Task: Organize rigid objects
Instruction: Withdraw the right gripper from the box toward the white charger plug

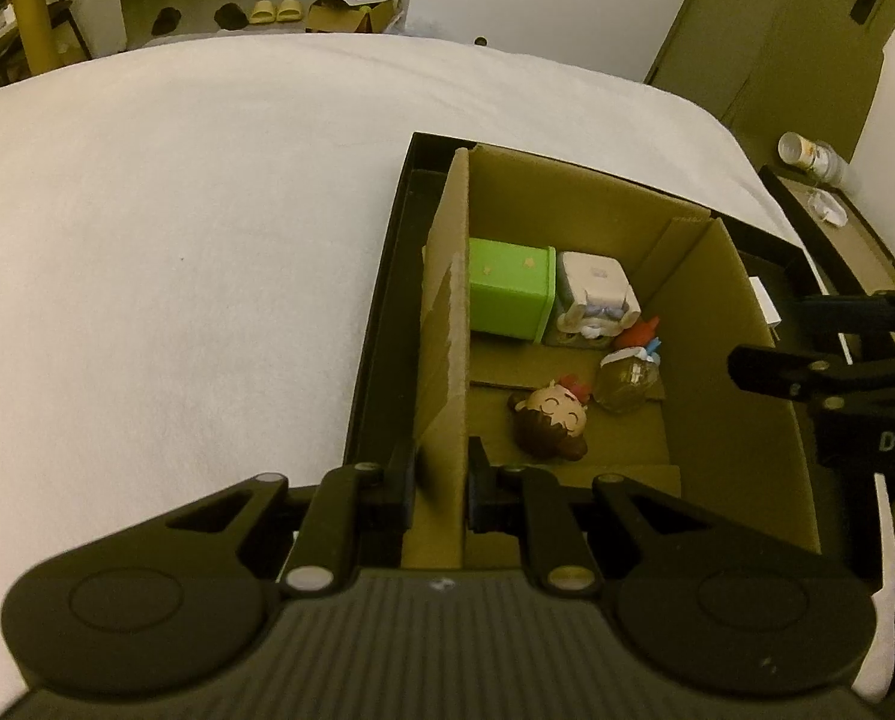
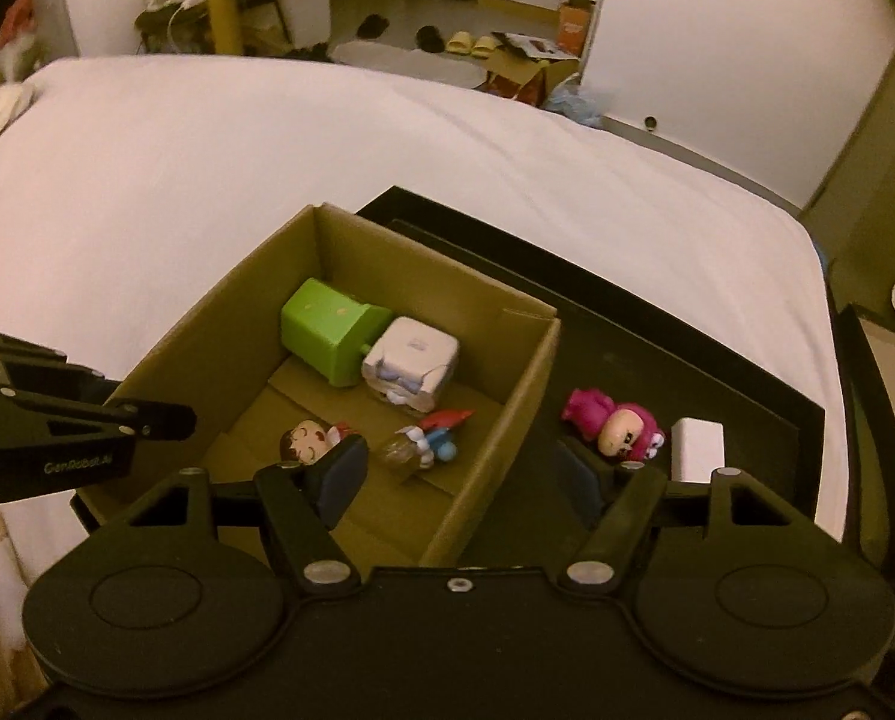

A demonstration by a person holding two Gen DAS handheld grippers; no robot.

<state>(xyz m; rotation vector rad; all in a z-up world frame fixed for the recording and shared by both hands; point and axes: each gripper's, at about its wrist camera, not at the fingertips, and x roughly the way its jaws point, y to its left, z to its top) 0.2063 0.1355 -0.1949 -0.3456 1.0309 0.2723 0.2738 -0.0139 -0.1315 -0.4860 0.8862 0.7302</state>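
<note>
White bedding covers the bed (image 2: pixel 267 180), and near its right edge a black tray (image 2: pixel 657 324) carries an open cardboard box (image 2: pixel 525 372). Inside the box lie a green cube (image 2: pixel 327 330), a white cube-shaped toy (image 2: pixel 411 360), a brown-haired doll (image 2: pixel 306 441) and a small blue-and-red figure (image 2: pixel 429 438).

Left tongs (image 1: pixel 441 492) are clenched on the box's left wall, pinning it so the box cannot slide. Right tongs (image 2: pixel 465 474) stand released and empty, straddling the box's right wall: one finger hangs over the box floor beside the brown-haired doll, the other over the tray.

My judgement is that the step in hand is fetching the next loose toy. A pink figure (image 2: pixel 612 426) lies on its side on the tray just outside the box, close beyond the right-hand finger, with a white block (image 2: pixel 696 450) just beside it toward the bed's right edge. To do this well, shift the right tongs sideways until both fingers bracket the pink figure across its narrower body, clear of the white block and the box wall, then close firmly, since the rounded head could squirt out. Keep the left grip on the wall steady throughout.
</note>
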